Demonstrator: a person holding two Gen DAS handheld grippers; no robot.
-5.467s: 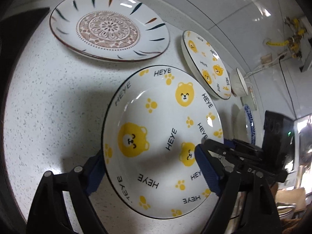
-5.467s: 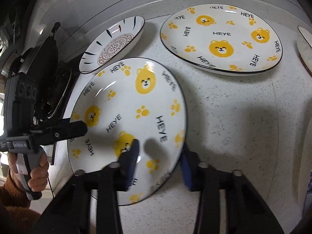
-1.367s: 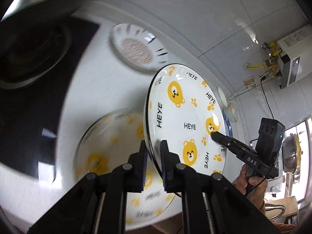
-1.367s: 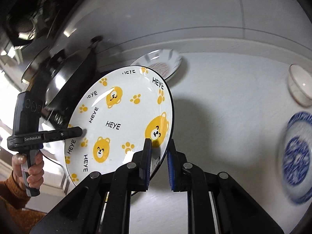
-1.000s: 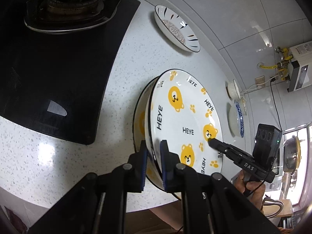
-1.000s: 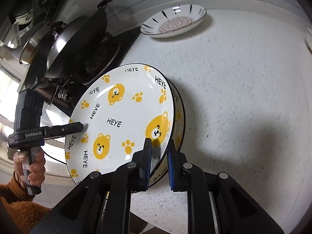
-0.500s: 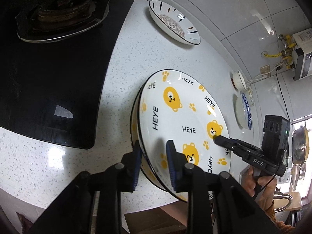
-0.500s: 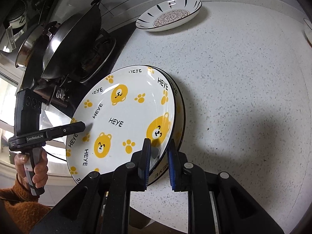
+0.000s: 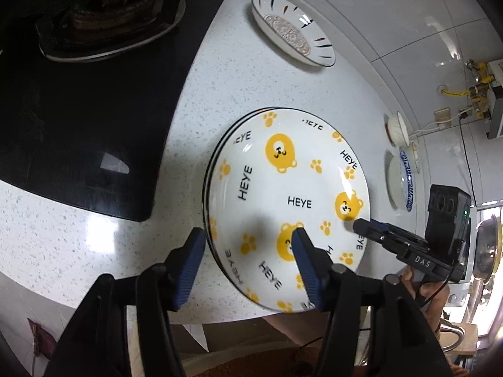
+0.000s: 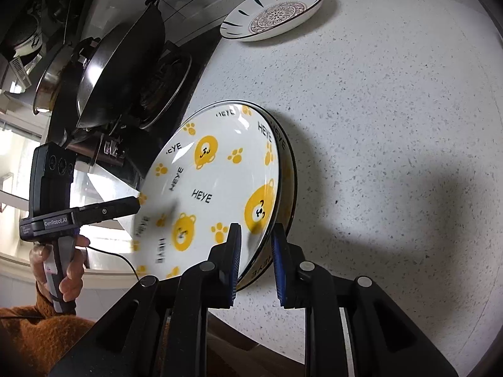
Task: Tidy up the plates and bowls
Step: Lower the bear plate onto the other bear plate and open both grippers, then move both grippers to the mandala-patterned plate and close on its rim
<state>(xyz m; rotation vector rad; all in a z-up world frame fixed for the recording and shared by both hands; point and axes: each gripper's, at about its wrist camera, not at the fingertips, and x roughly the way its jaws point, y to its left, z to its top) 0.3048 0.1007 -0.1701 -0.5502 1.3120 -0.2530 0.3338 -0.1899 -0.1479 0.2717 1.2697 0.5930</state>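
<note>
Our left gripper has just been opening and stands wide astride the top bear plate's rim; our right gripper has just begun parting, its pads barely off the rim. The plate sits stacked on its twin, overhanging the counter edge. We judge release underway; next we back both out toward us, clear of the hob

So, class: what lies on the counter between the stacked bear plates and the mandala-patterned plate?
Nothing: only bare speckled counter separates the bear plates from the mandala plate, clearest in the right wrist view.
</note>
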